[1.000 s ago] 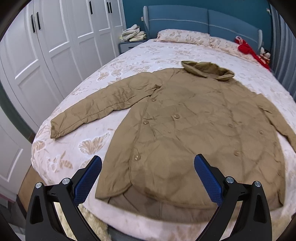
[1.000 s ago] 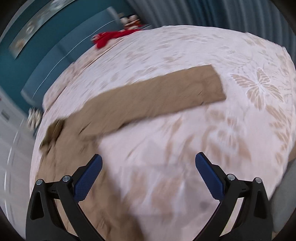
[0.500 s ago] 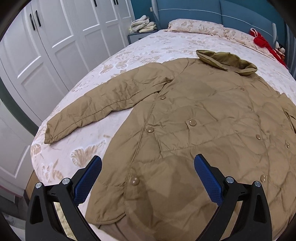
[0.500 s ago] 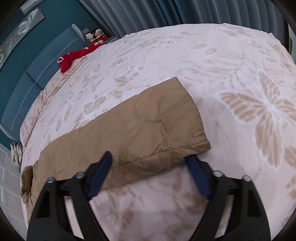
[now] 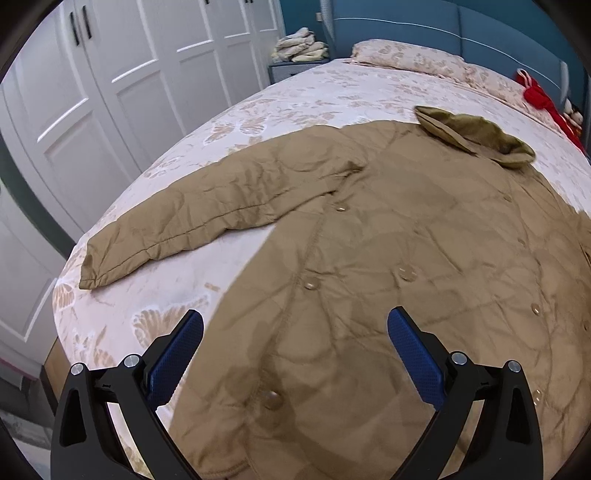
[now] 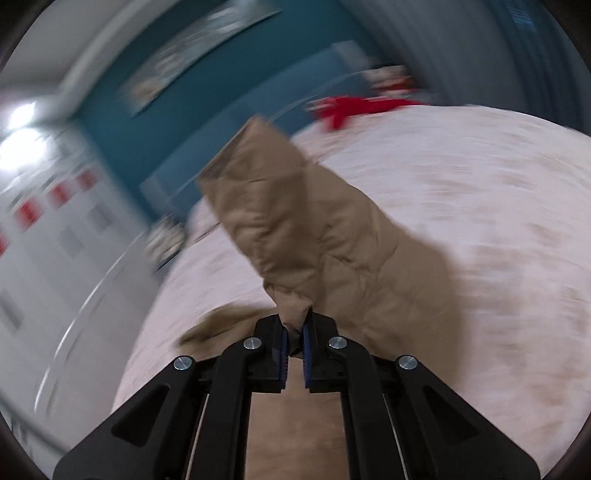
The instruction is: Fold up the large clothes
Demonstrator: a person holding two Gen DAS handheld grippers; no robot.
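A tan quilted coat (image 5: 388, 251) lies buttoned and face up on the bed, its left sleeve (image 5: 207, 218) stretched out toward the bed's left edge and its hood (image 5: 476, 134) at the top. My left gripper (image 5: 295, 336) hovers open above the coat's lower front, nothing between its blue pads. In the blurred right wrist view, my right gripper (image 6: 294, 332) is shut on the coat's other sleeve (image 6: 295, 221), pinched near the cuff, and holds it lifted off the bedspread so that the cuff stands up above the jaws.
The bed (image 5: 332, 88) has a floral pink cover and a blue headboard (image 5: 424, 33). White wardrobe doors (image 5: 110, 81) line the left side. A nightstand with folded cloths (image 5: 301, 46) stands by the headboard. A red item (image 5: 539, 98) lies near the pillows.
My right gripper closed on the right sleeve's cuff end and raised it from the bed, swinging fast. My left gripper moved closer in over the coat's lower front and stayed open.
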